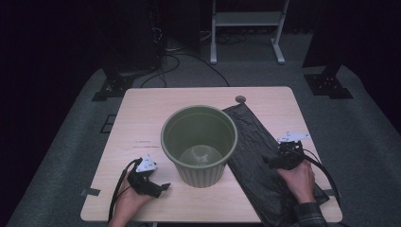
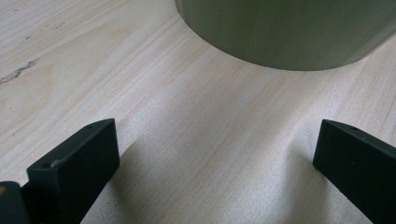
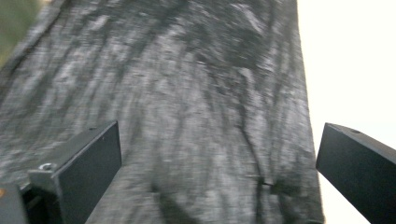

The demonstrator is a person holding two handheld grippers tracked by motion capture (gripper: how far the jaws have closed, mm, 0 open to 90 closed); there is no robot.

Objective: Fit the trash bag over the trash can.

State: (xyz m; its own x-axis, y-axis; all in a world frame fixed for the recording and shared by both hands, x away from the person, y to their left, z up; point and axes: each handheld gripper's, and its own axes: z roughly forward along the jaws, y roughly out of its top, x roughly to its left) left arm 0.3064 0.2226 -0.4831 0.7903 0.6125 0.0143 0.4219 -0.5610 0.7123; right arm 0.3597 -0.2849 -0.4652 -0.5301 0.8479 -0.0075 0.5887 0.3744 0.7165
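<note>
A pale wooden table point(image 1: 142, 118) carries a black bag point(image 1: 257, 156) laid flat along its right side, and a green bin point(image 1: 199, 144) standing upright at the centre, its right side touching the bag's edge. The left gripper point(image 1: 158, 187) sits low over bare wood, jaws wide apart and empty; the bin's wall point(image 2: 289, 32) stands just ahead of its fingers point(image 2: 74, 163). The right gripper point(image 1: 274, 161) hovers over the bag point(image 3: 187, 116), jaws spread wide, crinkled plastic lying between and beyond its fingers point(image 3: 84, 168).
</note>
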